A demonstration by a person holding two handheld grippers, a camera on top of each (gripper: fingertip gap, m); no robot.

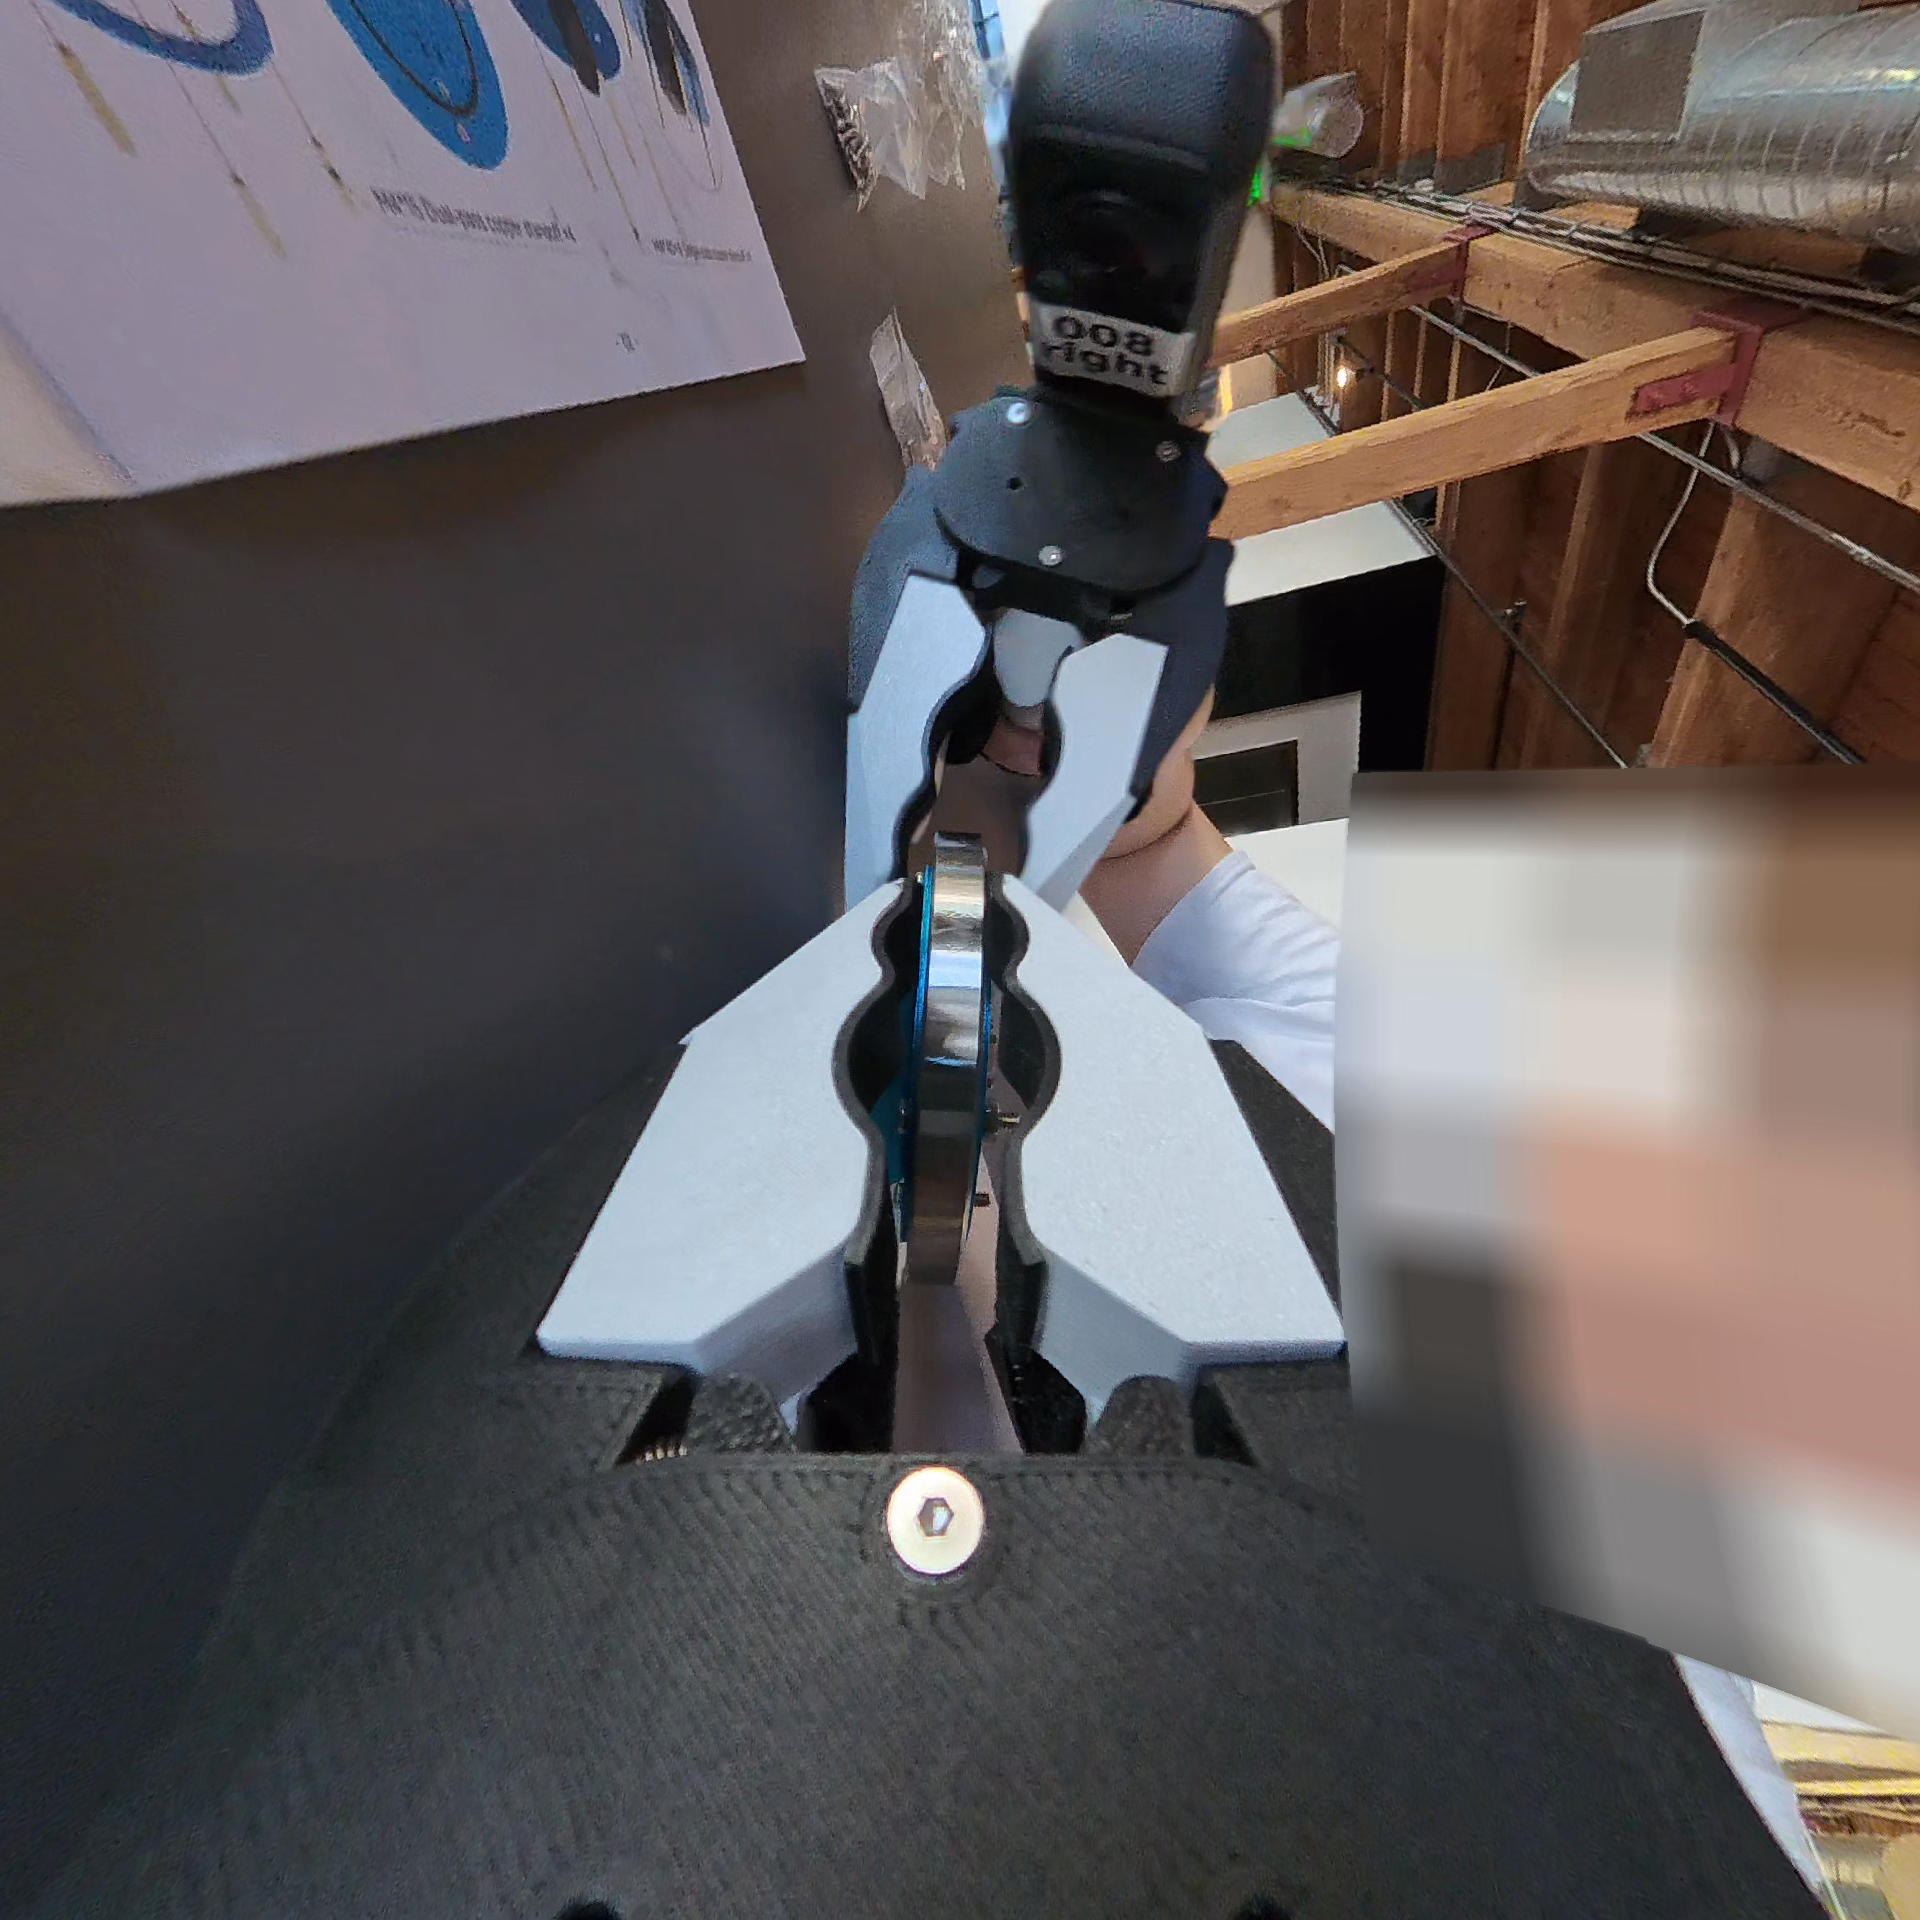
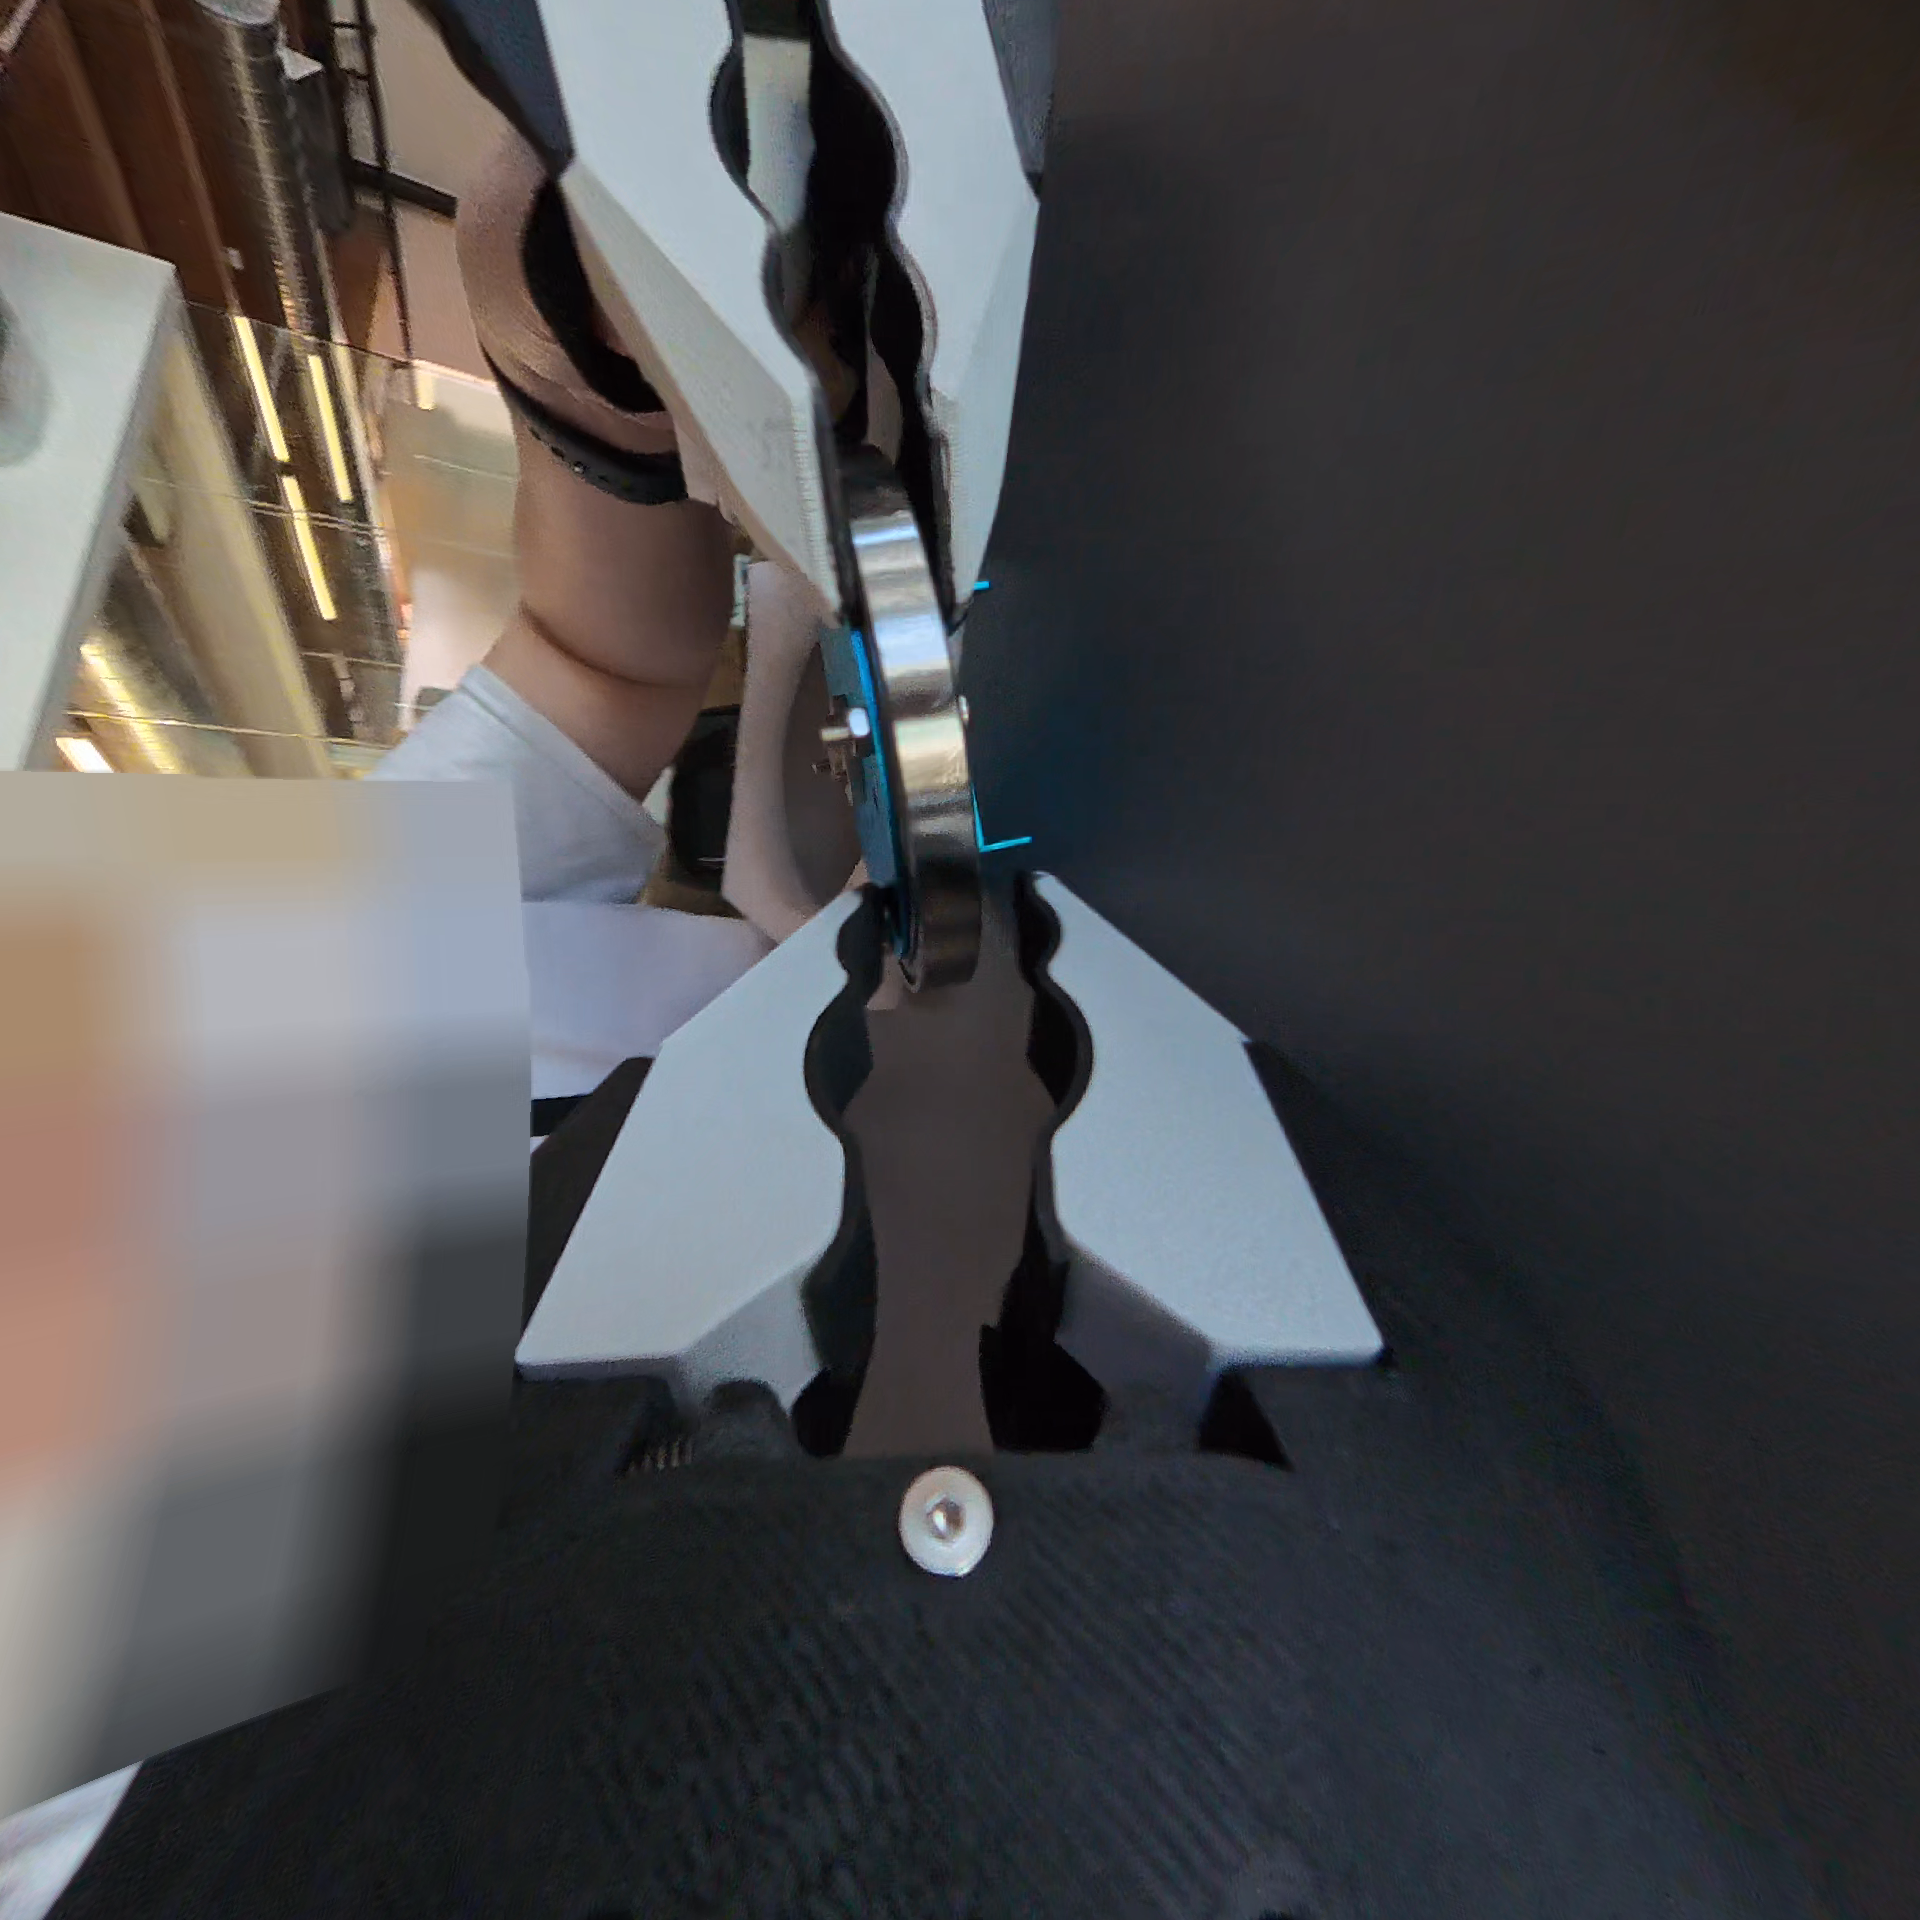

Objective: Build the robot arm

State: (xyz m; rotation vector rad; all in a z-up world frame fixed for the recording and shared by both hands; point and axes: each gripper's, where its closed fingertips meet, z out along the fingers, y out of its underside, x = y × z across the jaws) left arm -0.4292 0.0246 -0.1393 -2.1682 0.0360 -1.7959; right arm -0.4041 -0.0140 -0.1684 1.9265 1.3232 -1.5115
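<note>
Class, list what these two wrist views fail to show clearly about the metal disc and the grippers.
- Metal disc: seen edge-on in both views, so its faces are hidden; the left gripper fingers cover its sides.
- Right gripper: whether its tips touch the disc cannot be told in the right wrist view.
- Blue plate behind the disc: mostly hidden.
- Person: covered by mosaic patches.

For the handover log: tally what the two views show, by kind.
Tongs: 2, the left tongs and the right tongs
Silver-and-blue discs: 1, the metal disc, clamped in the left tongs
Wall posters: 1, the poster
Total: 4
</note>
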